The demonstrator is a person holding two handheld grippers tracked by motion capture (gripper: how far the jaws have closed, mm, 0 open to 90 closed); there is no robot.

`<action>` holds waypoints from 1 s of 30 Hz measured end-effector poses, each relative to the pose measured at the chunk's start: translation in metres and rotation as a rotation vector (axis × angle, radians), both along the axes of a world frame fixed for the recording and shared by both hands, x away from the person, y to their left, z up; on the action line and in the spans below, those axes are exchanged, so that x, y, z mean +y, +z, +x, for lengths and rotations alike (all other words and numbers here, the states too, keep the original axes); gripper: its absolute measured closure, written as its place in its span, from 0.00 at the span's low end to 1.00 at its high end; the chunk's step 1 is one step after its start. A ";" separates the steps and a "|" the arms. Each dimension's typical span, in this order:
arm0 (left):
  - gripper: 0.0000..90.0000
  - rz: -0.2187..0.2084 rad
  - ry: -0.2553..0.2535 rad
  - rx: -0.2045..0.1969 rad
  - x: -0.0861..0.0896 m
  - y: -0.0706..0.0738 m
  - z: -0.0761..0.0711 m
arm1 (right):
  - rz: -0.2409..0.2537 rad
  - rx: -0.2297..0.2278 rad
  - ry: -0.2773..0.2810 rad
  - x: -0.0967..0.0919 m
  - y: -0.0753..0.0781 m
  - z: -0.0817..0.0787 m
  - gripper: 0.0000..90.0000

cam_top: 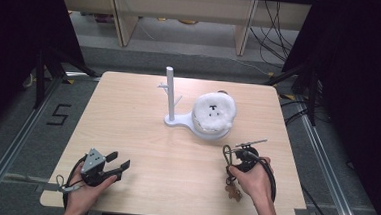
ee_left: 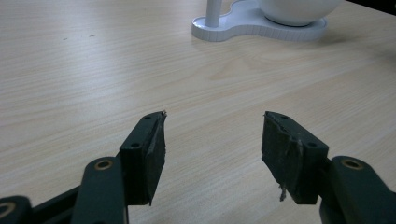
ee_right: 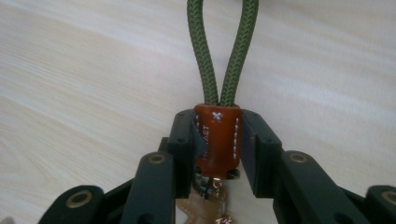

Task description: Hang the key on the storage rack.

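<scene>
Right gripper [ee_right: 217,140]: its two black jaws are pressed against the sides of a brown leather keychain tab [ee_right: 217,140] with white stitching, clamping it between the pads.
Keychain loop: a green braided cord loop [ee_right: 223,51] rises out of the top of the tab, past the jaw tips and over the table.
Keychain in the high view: the cord loop [cam_top: 227,154] lies at the front right of the table, just beside the right gripper [cam_top: 240,158]; a small brown charm [cam_top: 233,192] hangs below the person's right hand [cam_top: 254,179].
Left gripper [ee_left: 212,149]: jaws wide apart with nothing between them, bare wood showing in the gap; in the high view it rests at the front left of the table [cam_top: 110,165].
Table: light wooden tabletop [cam_top: 142,124].
Stand: a white plastic stand [cam_top: 171,94] with an upright post and small side pegs, near the middle of the table towards the back.
Plush: a white fluffy round toy [cam_top: 213,110] sits on the stand's base, just right of the post, well apart from both grippers.
</scene>
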State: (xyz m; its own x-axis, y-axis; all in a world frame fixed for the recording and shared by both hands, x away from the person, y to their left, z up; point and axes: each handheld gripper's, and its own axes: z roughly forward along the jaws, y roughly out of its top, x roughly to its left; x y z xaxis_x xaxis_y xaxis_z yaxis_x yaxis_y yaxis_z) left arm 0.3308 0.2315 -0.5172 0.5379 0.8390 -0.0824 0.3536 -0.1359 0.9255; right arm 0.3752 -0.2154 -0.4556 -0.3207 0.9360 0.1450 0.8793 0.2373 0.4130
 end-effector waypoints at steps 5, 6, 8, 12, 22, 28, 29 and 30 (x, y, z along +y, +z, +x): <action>0.44 0.003 -0.012 -0.003 -0.001 0.004 -0.001 | 0.110 -0.121 0.056 0.001 0.003 -0.004 0.76; 0.44 0.003 -0.016 -0.008 -0.002 0.005 -0.001 | 0.087 -0.135 0.054 0.002 0.005 -0.005 0.76; 0.43 -0.005 -0.027 -0.013 -0.003 0.007 -0.001 | 0.117 -0.165 0.064 0.004 0.007 -0.007 0.76; 0.42 -0.022 -0.028 -0.010 -0.008 0.012 -0.003 | 0.143 -0.277 0.064 0.007 0.007 -0.009 0.76; 0.46 -0.048 -0.092 -0.061 -0.027 0.038 0.002 | 0.220 -0.406 0.103 0.020 0.004 -0.014 0.76; 0.48 -0.076 -0.138 -0.054 -0.041 0.054 0.007 | 0.257 -0.490 0.129 0.031 0.003 -0.017 0.76; 0.48 -0.079 -0.142 -0.050 -0.043 0.056 0.009 | 0.252 -0.511 0.144 0.032 0.003 -0.016 0.76; 0.48 -0.091 -0.152 -0.053 -0.045 0.058 0.011 | 0.269 -0.527 0.142 0.035 0.003 -0.017 0.76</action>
State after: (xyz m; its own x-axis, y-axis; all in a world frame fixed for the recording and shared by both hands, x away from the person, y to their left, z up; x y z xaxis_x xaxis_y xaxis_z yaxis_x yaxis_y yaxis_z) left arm 0.3414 0.1863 -0.4592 0.6634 0.7381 -0.1225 0.2860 -0.0989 0.9531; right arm 0.3582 -0.1801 -0.4525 -0.5330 0.8312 0.1582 0.5074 0.1644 0.8459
